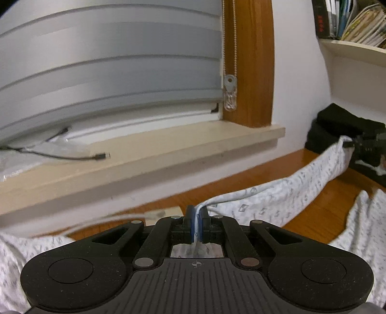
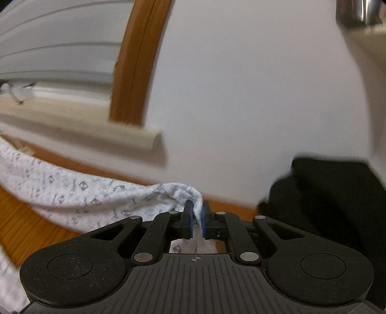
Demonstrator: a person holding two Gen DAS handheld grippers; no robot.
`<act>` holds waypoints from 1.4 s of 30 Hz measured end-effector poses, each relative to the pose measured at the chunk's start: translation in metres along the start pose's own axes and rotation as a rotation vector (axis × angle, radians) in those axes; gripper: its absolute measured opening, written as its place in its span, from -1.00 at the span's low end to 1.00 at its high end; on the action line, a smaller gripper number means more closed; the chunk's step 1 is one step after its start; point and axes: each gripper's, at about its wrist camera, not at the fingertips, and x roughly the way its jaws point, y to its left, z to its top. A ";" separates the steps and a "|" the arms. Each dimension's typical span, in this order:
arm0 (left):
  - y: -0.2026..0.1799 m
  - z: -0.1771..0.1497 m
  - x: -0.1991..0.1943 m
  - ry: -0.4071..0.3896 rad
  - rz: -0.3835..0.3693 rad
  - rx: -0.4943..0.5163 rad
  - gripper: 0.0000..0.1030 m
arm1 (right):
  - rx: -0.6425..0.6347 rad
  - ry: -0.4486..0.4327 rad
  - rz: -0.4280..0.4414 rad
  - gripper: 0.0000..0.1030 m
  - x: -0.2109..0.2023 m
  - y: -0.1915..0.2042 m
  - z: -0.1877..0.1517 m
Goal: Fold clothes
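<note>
Closest to the left wrist camera, the left gripper has its blue-padded jaws pinched tight on a thin edge of the white patterned garment. From that pinch the cloth stretches away toward two o'clock as a taut band, lifted above the wooden floor, and ends at the right gripper, seen small at three o'clock with a corner of fabric between its tips. More of the same cloth hangs at four o'clock and spreads low at eight o'clock. A beige window sill crosses the view from nine to two o'clock, with a dark cable lying on it at ten o'clock. Grey blinds fill the upper left, a bead chain hangs beside the wooden frame at twelve o'clock, and books stand on a shelf at one o'clock. A black bundle sits against the wall at three o'clock.

Nearest the right wrist camera, the right gripper is likewise clamped on a bunched fold of the garment, which runs off toward nine o'clock above the floor. The picture is blurred. The sill end sits at ten o'clock, the white wall fills the centre, and the black bundle lies at three o'clock.
</note>
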 end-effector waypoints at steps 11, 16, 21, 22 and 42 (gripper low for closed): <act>-0.052 0.020 0.012 0.031 -0.172 0.064 -0.87 | 0.092 -0.201 -0.220 -0.83 -0.002 -0.045 0.039; -0.079 -0.023 0.033 0.156 -0.278 0.069 -0.29 | 0.117 0.075 -0.218 -0.33 0.010 -0.066 -0.029; -0.063 -0.020 0.035 0.133 -0.215 0.046 -0.12 | 0.192 0.104 -0.161 -0.08 0.003 -0.070 -0.035; -0.058 -0.022 0.034 0.132 -0.202 0.036 -0.04 | 0.203 0.098 -0.134 -0.04 0.003 -0.065 -0.031; -0.010 -0.074 0.030 0.184 -0.088 -0.087 0.26 | 0.047 0.197 0.353 0.22 0.050 0.115 -0.018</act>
